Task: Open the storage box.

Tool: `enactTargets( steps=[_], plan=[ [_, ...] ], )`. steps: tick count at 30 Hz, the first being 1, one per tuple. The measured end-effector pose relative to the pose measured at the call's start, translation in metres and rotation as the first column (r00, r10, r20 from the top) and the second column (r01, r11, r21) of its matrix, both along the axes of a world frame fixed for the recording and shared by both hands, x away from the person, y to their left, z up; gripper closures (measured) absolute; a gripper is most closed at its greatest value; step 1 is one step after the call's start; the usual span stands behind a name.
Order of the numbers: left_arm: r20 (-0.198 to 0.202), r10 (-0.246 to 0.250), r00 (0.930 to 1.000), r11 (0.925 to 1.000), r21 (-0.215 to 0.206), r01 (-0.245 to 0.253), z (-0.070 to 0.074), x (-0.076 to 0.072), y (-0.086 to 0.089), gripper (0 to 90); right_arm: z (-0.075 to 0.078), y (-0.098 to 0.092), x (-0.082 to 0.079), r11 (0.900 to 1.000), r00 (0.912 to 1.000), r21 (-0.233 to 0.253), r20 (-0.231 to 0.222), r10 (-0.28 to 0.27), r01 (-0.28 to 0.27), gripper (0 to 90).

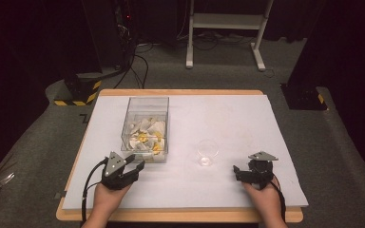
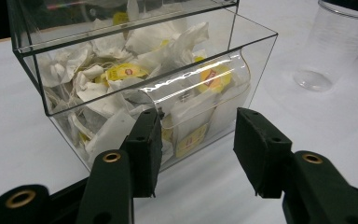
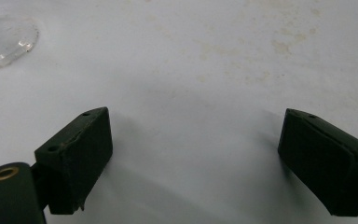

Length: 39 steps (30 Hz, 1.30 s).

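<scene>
- Left gripper (image 2: 196,154): jaws parted wide, nothing between them. It sits low over the table (image 1: 247,190), pointed at the front of the clear dispenser box (image 2: 135,88).
- Right gripper (image 3: 193,163): jaws spread even wider, holding nothing, resting low over bare white table; stains on the surface ahead of it.
- Just ahead of my left gripper: the dispenser box, touching neither jaw as far as I can tell. Its curved lower opening faces the jaws, packed with tea bags (image 2: 121,72), white paper with yellow tags.
- Ahead and to the right of the left gripper, to the left of the right one: a clear plastic cup (image 1: 207,152), upright and apparently empty, apart from the box.
- Step in hand, my judgement: reaching for a tea bag at the box's lower opening. To do it well I would go in low and level, aim at a single bag near the opening, close on paper rather than a loose tag, and draw straight back so the light box does not slide.
- View notes: the left gripper view shows the opening and tag print; the high view (image 1: 145,124) gives the box-to-cup spacing. The right gripper view catches just the cup's base (image 3: 4,39) at its far left.
</scene>
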<state>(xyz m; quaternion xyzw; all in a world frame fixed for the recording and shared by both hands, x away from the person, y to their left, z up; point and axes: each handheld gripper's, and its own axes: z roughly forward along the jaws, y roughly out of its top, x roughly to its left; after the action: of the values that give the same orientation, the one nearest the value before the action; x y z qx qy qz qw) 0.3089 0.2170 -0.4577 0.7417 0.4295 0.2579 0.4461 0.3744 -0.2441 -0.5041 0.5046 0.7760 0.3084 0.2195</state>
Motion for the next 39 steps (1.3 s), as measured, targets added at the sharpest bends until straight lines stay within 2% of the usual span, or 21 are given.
enactTargets(
  steps=[17, 22, 32, 39],
  plan=[
    [-0.005, -0.015, 0.9999, 0.9998, 0.010, 0.015, 0.000, -0.021, 0.000, 53.6, 0.000, 0.000, 0.000, 1.000, 1.0000, -0.001, 0.002, 0.000, 0.000, 10.0],
    [0.004, -0.024, 0.9997, 0.9995, 0.019, 0.024, -0.001, -0.027, -0.002, 54.1, 0.000, 0.000, 0.000, 1.000, 1.0000, -0.001, 0.003, 0.000, 0.000, 10.0],
    [0.026, 0.009, 0.9996, 0.9998, 0.018, -0.009, 0.001, -0.031, 0.005, 54.1, 0.000, 0.000, 0.000, 1.000, 1.0000, -0.001, 0.003, -0.001, 0.001, 10.1],
    [0.032, 0.020, 0.9993, 0.9992, 0.036, -0.021, 0.002, -0.034, 0.013, 54.1, 0.000, 0.000, 0.000, 1.000, 1.0000, -0.001, 0.003, -0.001, 0.001, 10.1]
  ],
)
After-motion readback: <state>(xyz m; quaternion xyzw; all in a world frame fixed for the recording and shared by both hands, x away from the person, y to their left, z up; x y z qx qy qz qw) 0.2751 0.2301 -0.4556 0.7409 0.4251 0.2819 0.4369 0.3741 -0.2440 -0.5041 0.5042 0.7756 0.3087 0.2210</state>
